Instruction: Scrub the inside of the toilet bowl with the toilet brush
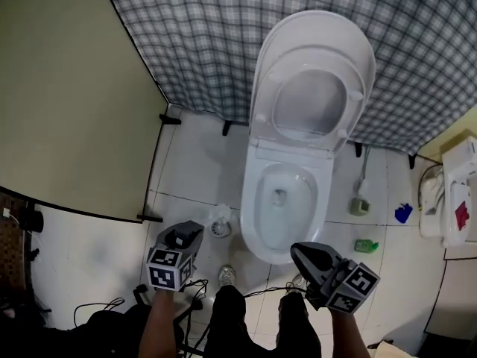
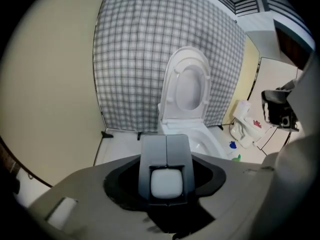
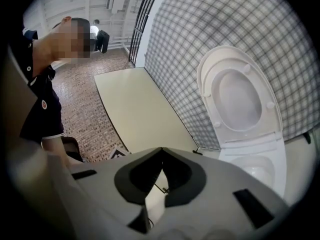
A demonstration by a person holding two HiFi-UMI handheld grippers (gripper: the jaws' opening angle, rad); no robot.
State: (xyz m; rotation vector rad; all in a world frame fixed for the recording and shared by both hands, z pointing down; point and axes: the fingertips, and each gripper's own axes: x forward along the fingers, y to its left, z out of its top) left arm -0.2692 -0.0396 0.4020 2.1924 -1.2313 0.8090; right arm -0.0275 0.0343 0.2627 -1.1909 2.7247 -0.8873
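The white toilet [image 1: 287,200] stands against the checked wall with lid and seat [image 1: 313,80] raised, so the bowl lies open with water at the bottom. A thin white handle in a pale green holder [image 1: 361,205], possibly the brush, stands on the floor right of the bowl. A small white object [image 1: 220,216] sits left of the bowl. My left gripper [image 1: 182,237] [image 2: 166,136] hovers low and left of the bowl, jaws together, empty. My right gripper [image 1: 309,253] [image 3: 161,150] hangs at the bowl's front right, tips touching, empty. The toilet [image 2: 187,104] [image 3: 245,114] shows ahead in both gripper views.
A blue object [image 1: 403,213] and a green bottle [image 1: 365,245] lie on the tiles right of the toilet. White items [image 1: 451,196] are piled at the far right. A beige partition [image 1: 67,88] closes the left side. Cables [image 1: 104,304] trail by the person's feet [image 1: 227,276].
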